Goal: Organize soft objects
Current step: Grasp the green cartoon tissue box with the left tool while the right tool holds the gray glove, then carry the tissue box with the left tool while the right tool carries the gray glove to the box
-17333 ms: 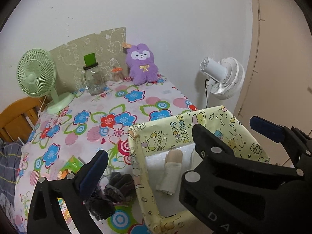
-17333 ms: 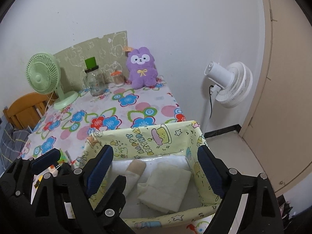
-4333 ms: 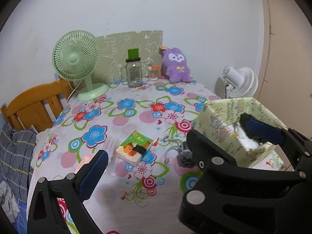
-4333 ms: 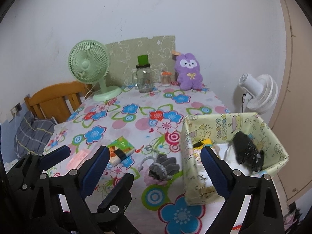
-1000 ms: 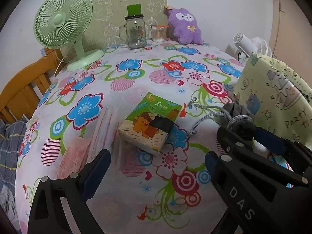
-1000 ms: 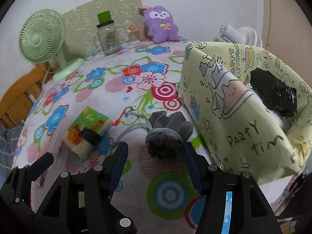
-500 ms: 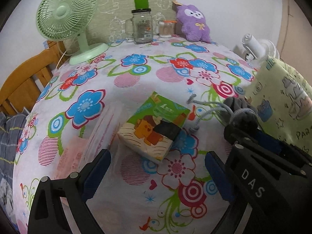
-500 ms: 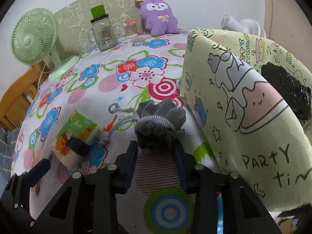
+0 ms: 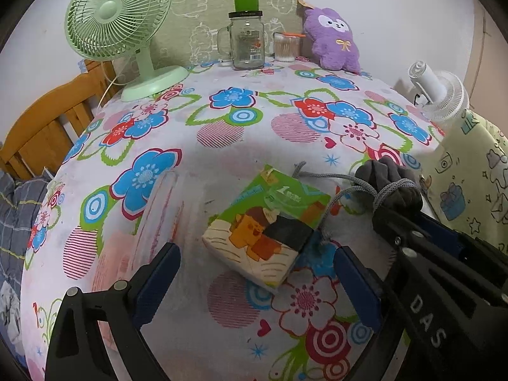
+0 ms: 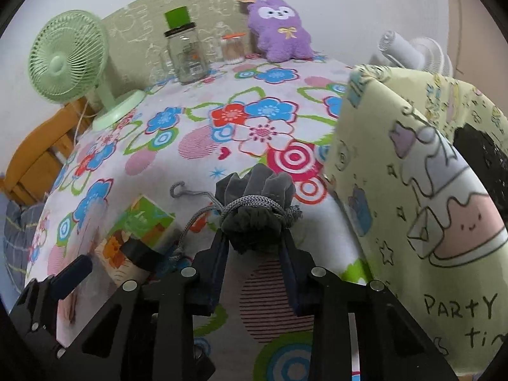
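Note:
A grey drawstring pouch [image 10: 254, 216] lies on the flowered tablecloth, just left of the yellow "party" fabric bin [image 10: 397, 158]. My right gripper [image 10: 254, 247] has the pouch's near end between its fingers. The jaws are closing and both pads touch the pouch's sides. A black soft item [image 10: 479, 152] lies inside the bin. In the left wrist view the pouch [image 9: 390, 184] shows beyond the right gripper's black fingers [image 9: 412, 231]. My left gripper [image 9: 257, 285] stands open low over the cloth, just short of a green and orange tissue pack [image 9: 263, 228].
A green desk fan [image 9: 114, 22], a glass jar with a green lid [image 9: 247, 44], a small cup [image 9: 285, 47] and a purple plush [image 9: 333, 41] line the far edge. A white fan [image 9: 438, 95] stands past the right edge. A wooden frame [image 9: 41, 133] is at left.
The right gripper has moved in on the grey pouch and its jaws have narrowed until they meet its sides. The left gripper has drawn a little closer to the tissue pack.

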`<state>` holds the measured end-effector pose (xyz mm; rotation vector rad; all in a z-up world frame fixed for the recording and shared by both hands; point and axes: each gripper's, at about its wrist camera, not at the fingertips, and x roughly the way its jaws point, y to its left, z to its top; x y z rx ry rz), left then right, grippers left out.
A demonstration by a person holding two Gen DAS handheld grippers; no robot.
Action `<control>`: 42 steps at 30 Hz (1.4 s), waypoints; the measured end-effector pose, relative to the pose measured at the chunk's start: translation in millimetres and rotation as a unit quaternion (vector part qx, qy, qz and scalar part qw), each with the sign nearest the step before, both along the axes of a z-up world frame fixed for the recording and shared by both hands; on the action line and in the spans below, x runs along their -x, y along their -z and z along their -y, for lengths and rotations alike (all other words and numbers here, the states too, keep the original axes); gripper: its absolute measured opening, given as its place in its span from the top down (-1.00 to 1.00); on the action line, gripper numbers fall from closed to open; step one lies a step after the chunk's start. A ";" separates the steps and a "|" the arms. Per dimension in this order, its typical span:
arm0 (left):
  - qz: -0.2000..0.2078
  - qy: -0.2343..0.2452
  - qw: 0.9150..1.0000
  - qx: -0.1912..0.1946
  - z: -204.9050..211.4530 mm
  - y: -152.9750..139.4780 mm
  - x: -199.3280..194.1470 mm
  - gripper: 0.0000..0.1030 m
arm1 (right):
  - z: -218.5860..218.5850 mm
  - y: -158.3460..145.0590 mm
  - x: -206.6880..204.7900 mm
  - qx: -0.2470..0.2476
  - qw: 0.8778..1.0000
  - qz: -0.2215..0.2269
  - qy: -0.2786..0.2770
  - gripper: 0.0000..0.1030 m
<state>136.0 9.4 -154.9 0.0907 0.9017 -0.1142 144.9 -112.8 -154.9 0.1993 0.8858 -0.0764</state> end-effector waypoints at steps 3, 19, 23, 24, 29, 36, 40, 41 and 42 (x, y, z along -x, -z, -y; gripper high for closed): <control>0.003 -0.004 1.000 0.000 0.2 0.2 -3.4 -0.90 | -1.2 -2.7 -1.0 0.000 1.000 0.007 -0.008 0.36; -0.002 0.024 1.000 0.014 11.1 0.3 -1.1 -0.05 | 2.4 -2.1 -0.1 -0.010 1.000 0.001 -0.018 0.36; -0.001 0.020 1.000 0.011 12.4 -0.7 4.5 -0.01 | 2.0 -2.9 5.9 -0.009 1.000 0.001 -0.022 0.36; 0.000 0.019 1.000 0.011 12.3 -1.4 6.6 0.00 | 2.0 -3.3 7.4 -0.009 1.000 0.001 -0.023 0.36; 0.010 0.011 1.000 0.011 11.1 -8.1 17.0 0.02 | 0.6 -9.2 16.9 -0.010 0.999 0.009 -0.031 0.36; 0.024 -0.001 1.000 0.013 9.4 -20.5 33.7 0.04 | -0.3 -22.2 33.0 -0.012 0.999 0.024 -0.040 0.36; 0.033 -0.008 0.999 0.014 9.5 -28.3 42.0 0.05 | 0.6 -30.7 41.6 -0.013 0.998 0.032 -0.047 0.36; 0.035 -0.010 0.999 0.015 9.7 -30.8 44.1 0.05 | 0.8 -33.4 44.0 -0.013 0.998 0.034 -0.049 0.36; 0.039 -0.012 0.999 0.015 9.9 -34.0 47.0 0.05 | 1.2 -36.1 46.4 -0.012 0.998 0.037 -0.051 0.36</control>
